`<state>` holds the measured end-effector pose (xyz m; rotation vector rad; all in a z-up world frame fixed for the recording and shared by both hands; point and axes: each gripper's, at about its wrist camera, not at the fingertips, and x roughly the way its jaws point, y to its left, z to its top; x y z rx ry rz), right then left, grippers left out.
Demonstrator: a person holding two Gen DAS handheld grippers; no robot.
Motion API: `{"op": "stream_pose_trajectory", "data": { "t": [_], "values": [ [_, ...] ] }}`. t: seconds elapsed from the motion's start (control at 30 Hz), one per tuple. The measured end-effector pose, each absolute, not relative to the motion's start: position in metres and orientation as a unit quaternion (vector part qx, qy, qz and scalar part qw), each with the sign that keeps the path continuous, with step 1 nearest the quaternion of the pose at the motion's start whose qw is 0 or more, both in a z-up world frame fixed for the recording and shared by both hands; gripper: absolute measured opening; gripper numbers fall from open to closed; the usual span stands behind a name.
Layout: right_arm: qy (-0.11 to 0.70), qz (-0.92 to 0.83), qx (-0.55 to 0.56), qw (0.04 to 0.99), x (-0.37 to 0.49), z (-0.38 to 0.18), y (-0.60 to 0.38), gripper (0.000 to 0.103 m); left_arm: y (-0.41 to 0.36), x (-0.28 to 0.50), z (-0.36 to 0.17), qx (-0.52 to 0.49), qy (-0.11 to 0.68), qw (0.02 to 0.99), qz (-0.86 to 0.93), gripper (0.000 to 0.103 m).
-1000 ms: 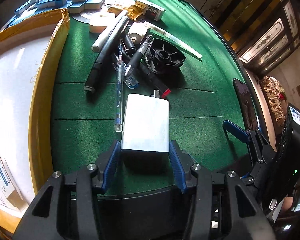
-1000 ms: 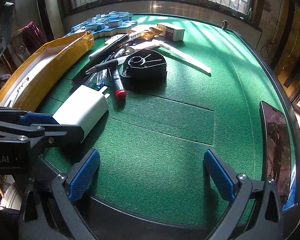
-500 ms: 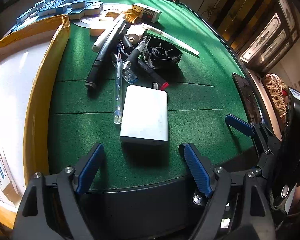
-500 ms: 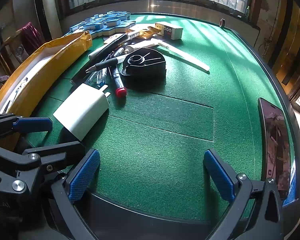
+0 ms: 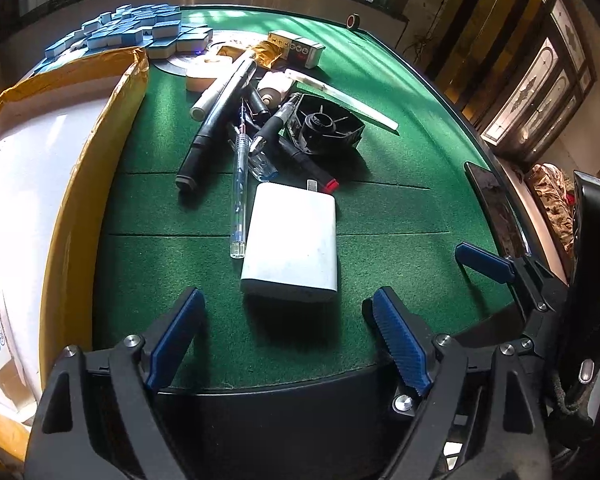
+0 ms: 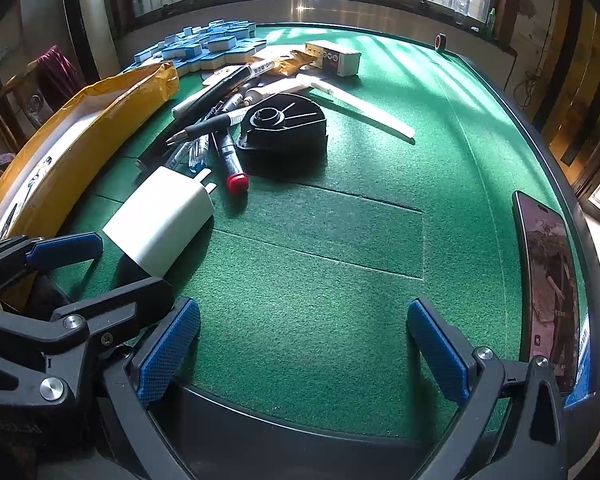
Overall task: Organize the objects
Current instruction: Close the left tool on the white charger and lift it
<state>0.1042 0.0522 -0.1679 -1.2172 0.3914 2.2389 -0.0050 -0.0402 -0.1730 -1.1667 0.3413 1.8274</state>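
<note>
A white charger block point(image 5: 294, 244) lies flat on the green felt table point(image 5: 400, 208), its prongs pointing away. My left gripper point(image 5: 288, 340) is open, just short of the block, not touching it. The block also shows in the right wrist view point(image 6: 160, 220), with the left gripper point(image 6: 100, 264) beside it. My right gripper point(image 6: 304, 344) is open and empty over bare felt. Behind the block is a pile of pens and markers point(image 5: 236, 120) and a black round plastic part point(image 5: 324, 128).
An open cardboard box point(image 5: 72, 184) taped in yellow stands at the left. A phone point(image 6: 552, 272) lies at the right table edge. Blue tiles point(image 5: 128, 32), a small printed box point(image 5: 296, 48) and a white strip point(image 5: 348, 100) lie at the back.
My left gripper has opened and let go of the white charger block, then drawn back a little. The block now lies on the felt. The right gripper stayed open.
</note>
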Motion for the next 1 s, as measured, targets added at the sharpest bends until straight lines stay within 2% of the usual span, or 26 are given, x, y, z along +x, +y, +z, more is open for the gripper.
{"op": "stream_pose_trajectory", "data": {
  "t": [0.23,0.33,0.43,0.5,0.57,0.73,1.0],
  "values": [
    [0.146,0.835,-0.453,0.278,0.104,-0.168,0.052,0.102,-0.034,-0.013,-0.172,-0.486,0.155,0.446,0.736,0.087],
    [0.146,0.835,-0.452,0.278,0.104,-0.168,0.051,0.102,-0.035,-0.012,-0.167,-0.474,0.160,0.447,0.741,0.083],
    [0.145,0.835,-0.452,0.277,0.104,-0.167,0.050,0.102,-0.036,-0.010,-0.155,-0.457,0.152,0.465,0.743,0.069],
    [0.145,0.836,-0.451,0.276,0.103,-0.166,0.050,0.102,-0.034,-0.011,-0.150,-0.457,0.143,0.476,0.738,0.067],
    [0.145,0.837,-0.450,0.276,0.104,-0.166,0.050,0.102,-0.029,-0.014,-0.151,-0.466,0.145,0.480,0.729,0.055],
    [0.154,0.841,-0.441,0.271,0.108,-0.165,0.051,0.101,-0.019,-0.017,-0.152,-0.468,0.164,0.472,0.729,0.044],
    [0.155,0.840,-0.442,0.274,0.106,-0.165,0.052,0.101,-0.009,-0.018,-0.151,-0.455,0.182,0.470,0.734,0.044]
  ]
}}
